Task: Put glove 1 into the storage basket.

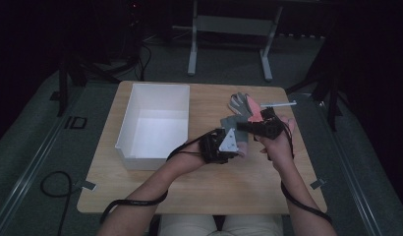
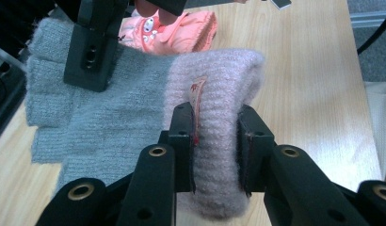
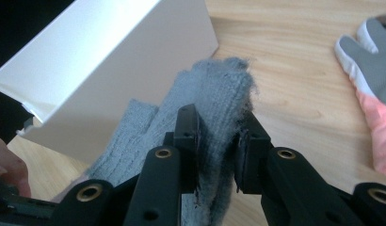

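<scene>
White plastic forms the open bin (image 1: 153, 123) on the left of the table (image 1: 199, 191); nothing can be seen inside it. Just right of it, the left tongs (image 2: 214, 141) are clamped on the pink cuff of the grey knitted glove (image 2: 111, 122), while the right tongs (image 3: 218, 141) are closed on its grey finger end, so the glove is held between them near the bin's wall. Further right, a grey and orange glove (image 1: 248, 107) lies untouched. Nothing appears binned yet; both gloves are judged left to place.

Jaws pinch the glove (image 2: 134, 117) (pink cuff) on table (image 2: 299, 70).
</scene>
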Available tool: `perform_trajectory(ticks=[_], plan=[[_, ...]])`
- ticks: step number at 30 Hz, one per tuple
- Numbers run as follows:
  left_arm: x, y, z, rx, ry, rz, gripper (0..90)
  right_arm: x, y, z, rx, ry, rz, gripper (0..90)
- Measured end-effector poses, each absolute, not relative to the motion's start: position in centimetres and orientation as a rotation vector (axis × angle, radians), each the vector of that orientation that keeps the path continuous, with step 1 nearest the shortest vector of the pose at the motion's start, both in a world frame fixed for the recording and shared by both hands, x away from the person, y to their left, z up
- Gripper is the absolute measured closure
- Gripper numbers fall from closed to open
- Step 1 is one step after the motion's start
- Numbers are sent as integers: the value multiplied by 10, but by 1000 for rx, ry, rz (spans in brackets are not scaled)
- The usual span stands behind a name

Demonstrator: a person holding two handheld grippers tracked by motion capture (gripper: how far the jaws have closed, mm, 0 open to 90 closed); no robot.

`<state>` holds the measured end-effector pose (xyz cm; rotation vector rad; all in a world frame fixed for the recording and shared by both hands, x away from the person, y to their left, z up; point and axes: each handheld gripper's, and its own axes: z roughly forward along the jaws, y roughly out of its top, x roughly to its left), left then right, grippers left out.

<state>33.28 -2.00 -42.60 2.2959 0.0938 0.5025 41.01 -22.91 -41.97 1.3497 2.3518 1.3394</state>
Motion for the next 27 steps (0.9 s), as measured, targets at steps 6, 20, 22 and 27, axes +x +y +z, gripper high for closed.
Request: perform_trajectory(ticks=[6,20,22,27], plan=[[333,-6,-416,2315,76,531,715,412,-213,-406,1311,2367,1357,744],[335,32,-403,2366,95,552,715,419,-166,-393,1232,2414,1360,745],[335,38,-401,2376,91,554,716,421,-158,-392,1219,2423,1370,746],[336,54,-397,2389,93,560,716,423,-142,-390,1201,2438,1377,747]])
